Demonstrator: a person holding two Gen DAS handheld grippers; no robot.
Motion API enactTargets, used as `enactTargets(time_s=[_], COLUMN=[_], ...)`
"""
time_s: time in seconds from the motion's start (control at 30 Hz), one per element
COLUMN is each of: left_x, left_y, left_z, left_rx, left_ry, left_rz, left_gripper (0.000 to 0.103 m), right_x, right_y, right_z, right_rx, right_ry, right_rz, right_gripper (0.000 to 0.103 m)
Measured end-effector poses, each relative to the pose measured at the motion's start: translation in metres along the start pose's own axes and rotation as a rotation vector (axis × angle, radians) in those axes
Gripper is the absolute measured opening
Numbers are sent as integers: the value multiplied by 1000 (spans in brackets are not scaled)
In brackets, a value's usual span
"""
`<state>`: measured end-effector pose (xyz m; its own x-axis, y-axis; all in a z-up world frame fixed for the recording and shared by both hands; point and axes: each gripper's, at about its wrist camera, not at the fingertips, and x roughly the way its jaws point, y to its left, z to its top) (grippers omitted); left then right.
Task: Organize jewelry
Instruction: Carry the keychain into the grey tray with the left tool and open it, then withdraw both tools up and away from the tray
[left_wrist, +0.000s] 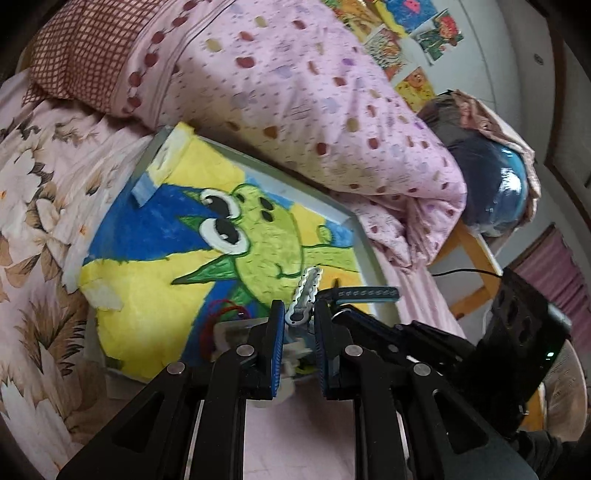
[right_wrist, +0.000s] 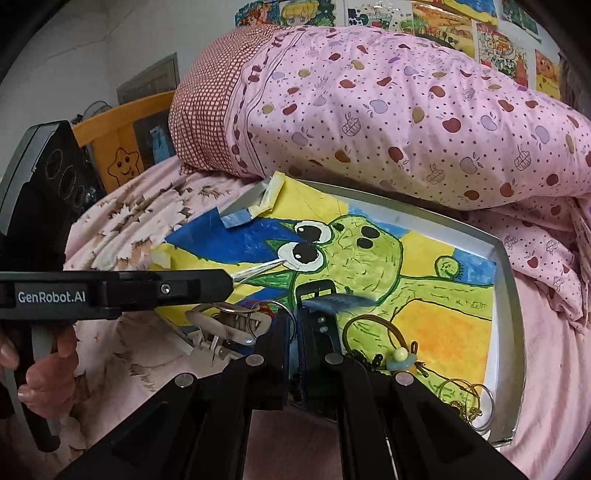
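- Left gripper (left_wrist: 298, 325): jaws narrow, closed on the lower end of a white beaded hair clip (left_wrist: 304, 295); the clip stands up and forward out of the pads, above the tray.
- Right gripper (right_wrist: 295, 325): jaws narrow, nearly together; a blurred blue hair clip (right_wrist: 340, 301) projects to the right just past the tips; whether it is pinched between the pads I cannot tell.
- Tray (right_wrist: 511, 295): shallow grey-rimmed box lid on the pink bedsheet (right_wrist: 546, 350), lined with a frog drawing (right_wrist: 351, 258); quilt (right_wrist: 406, 110) heaped behind it.
- Jewelry stand (right_wrist: 221, 332): pale small rack at the tray's near left corner, carrying metal rings (right_wrist: 255, 317) and a red cord (left_wrist: 221, 314); detail unclear.
- Loose pieces, near right of the tray: brown hair tie (right_wrist: 376, 328) with a blue and cream charm (right_wrist: 400, 360); gold hoop earrings (right_wrist: 465, 400) with a fine chain at the near right corner.
- Handling, judged: the clips are light, stiff and smooth, likely to pivot in the pads; best held across the flat middle; beads may chip under hard squeeze.
- Handling, judged: hoops and chain are thin, slippery and prone to tangle; take a hoop across its wire, lift slowly; the hair tie is soft and stretchy, easy to pinch anywhere.
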<state>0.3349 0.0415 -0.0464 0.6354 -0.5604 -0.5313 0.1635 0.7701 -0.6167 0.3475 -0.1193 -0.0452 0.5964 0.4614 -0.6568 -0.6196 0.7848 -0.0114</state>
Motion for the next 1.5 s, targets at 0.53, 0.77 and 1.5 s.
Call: enactTargets(time_s=[0.53,0.77,1.5], left_x=[-26,-64,-172], left_y=[9,-16,-98], left_z=[-8,-18,-116], left_rx=[-2,77,323], left_ry=[-34,-107,-312], left_rz=[118,165,328], left_gripper=[52,64,92], right_x=[-24,-75,-231], right_y=[5,5,33], right_z=[-4,-6,-81], right_rx=[16,108,320], right_ry=[-29,-133,-312], right_rz=[-90,-111,-139], right_gripper=[58,75,103])
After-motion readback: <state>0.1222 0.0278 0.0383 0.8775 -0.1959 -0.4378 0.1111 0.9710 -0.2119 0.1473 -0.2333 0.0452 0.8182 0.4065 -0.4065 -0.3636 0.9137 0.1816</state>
